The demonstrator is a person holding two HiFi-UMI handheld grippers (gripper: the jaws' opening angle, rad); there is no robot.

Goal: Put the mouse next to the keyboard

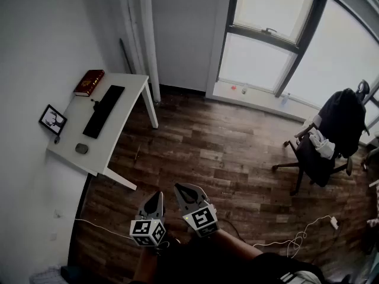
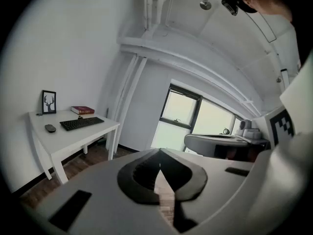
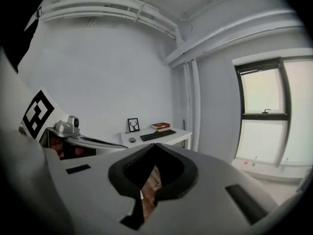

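- Finding a framed picture (image 1: 53, 119) propped against the wall at the far left, on the white desk (image 1: 131, 83).
- Spotting the mouse (image 1: 82, 149) lying on the near end of that desk, just past the short end of the keyboard (image 1: 103, 110), close by it but not touching.
- Noting a red book (image 1: 89, 82) resting on the desk's far end, beyond the keyboard.
- Seeing the left gripper (image 1: 157, 195) hovering low over the wood floor (image 1: 207, 141), well apart from the desk, pointing slightly downward.
- Reading its jaws as pressed fully together at the tips, gripping nothing, with only floor showing through the gap behind them.
- Seeing the right gripper (image 1: 179, 187) hanging just beside the left one, likewise far from the desk.
- Reading its jaws as closed tip to tip too, clasping nothing.
- Passing a large window (image 1: 266, 34) set in the far wall.
- Noticing a white cable (image 1: 294, 239) trailing over the floor at lower right.
- Ending on a dark office chair (image 1: 331, 138) draped with clothing at the right.
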